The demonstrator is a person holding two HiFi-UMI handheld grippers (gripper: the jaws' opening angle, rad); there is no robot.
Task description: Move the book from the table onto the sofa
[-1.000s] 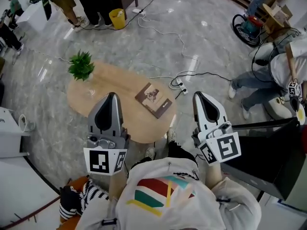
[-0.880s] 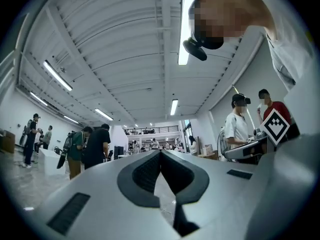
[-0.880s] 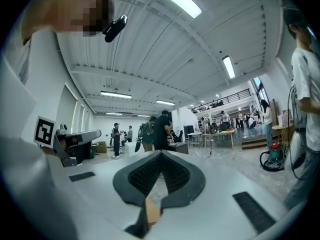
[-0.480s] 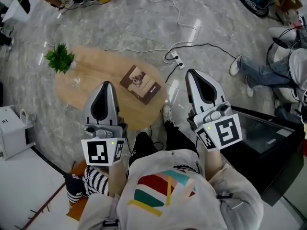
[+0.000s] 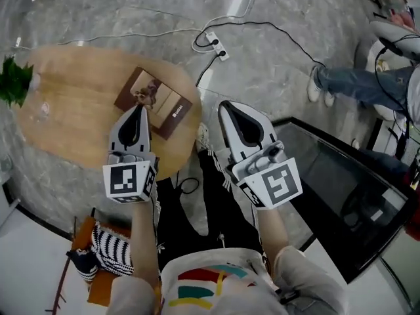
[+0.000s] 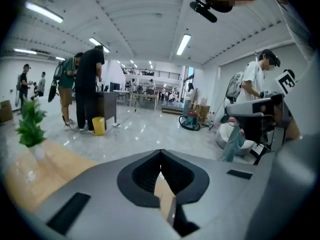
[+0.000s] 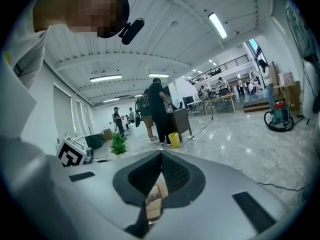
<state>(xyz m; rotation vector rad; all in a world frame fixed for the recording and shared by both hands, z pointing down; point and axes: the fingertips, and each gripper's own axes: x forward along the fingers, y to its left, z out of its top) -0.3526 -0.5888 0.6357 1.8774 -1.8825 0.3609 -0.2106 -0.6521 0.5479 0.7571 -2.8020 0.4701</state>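
Book (image 5: pixel 157 102) lay flat on the wooden table (image 5: pixel 72 123), untouched. Left gripper (image 5: pixel 137 108) and right gripper (image 5: pixel 231 105) both pressed together, empty. Approach step, I judged; next, jaws must spread for an edge.

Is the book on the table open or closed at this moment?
Closed. The book lies flat on the wooden table, its brown picture cover facing up, with no pages showing.

Brown book (image 5: pixel 156 102) with a pale cover picture on a light wood-grain desk (image 5: pixel 72 120); grey, white-veined marble floor (image 5: pixel 282 51). The grey left tool (image 5: pixel 138 107) and right tool (image 5: pixel 227 104) bear black-and-white square markers. The plant (image 5: pixel 13 81) is green, the striped cloth (image 5: pixel 111 249) black and white.
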